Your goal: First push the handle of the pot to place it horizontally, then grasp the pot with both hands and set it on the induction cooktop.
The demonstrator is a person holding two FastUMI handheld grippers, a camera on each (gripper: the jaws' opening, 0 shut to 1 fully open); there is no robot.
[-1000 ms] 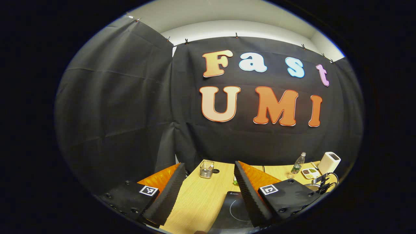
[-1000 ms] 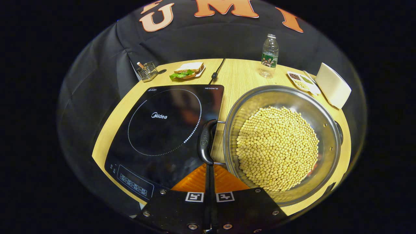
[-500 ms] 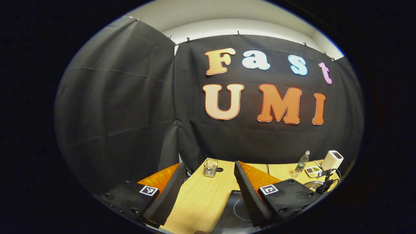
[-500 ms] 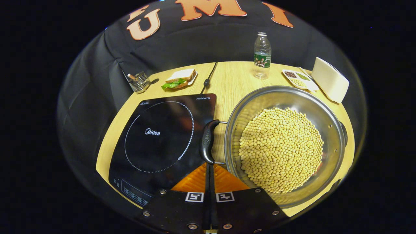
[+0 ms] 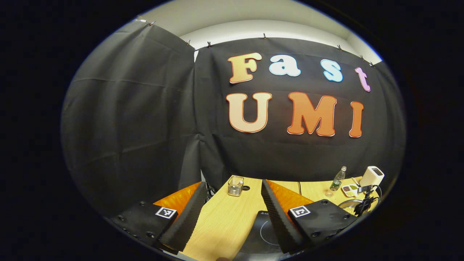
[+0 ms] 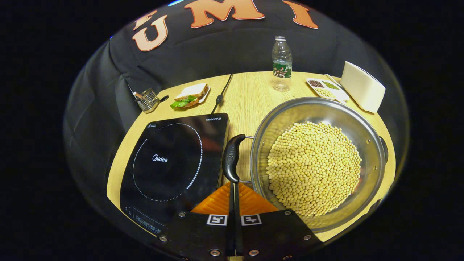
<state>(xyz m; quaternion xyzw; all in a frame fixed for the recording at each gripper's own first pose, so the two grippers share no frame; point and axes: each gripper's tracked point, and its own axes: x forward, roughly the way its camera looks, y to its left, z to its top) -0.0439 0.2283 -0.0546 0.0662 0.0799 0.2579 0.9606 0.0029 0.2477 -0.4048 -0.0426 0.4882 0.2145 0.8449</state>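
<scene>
that pot point(image 6: 319, 108) sits on the table point(image 6: 250, 94) just right of the induction cooktop point(image 6: 170, 159), steel and loaded with soybeans point(image 6: 313, 166), so i'd guess it's heavy, stiff and a bit slick on the rim. your right tongs point(image 6: 233, 188) are squeezed flat together with nothing between them, tips right at the near end of the black handle point(image 6: 231, 158). your left tongs point(image 5: 232, 217) are spread wide, holding nothing, up over the table's left part and well away from the pot. i'd take hold by the two side handles, not the rim, and keep it level or the beans probably slide and spill.
</scene>
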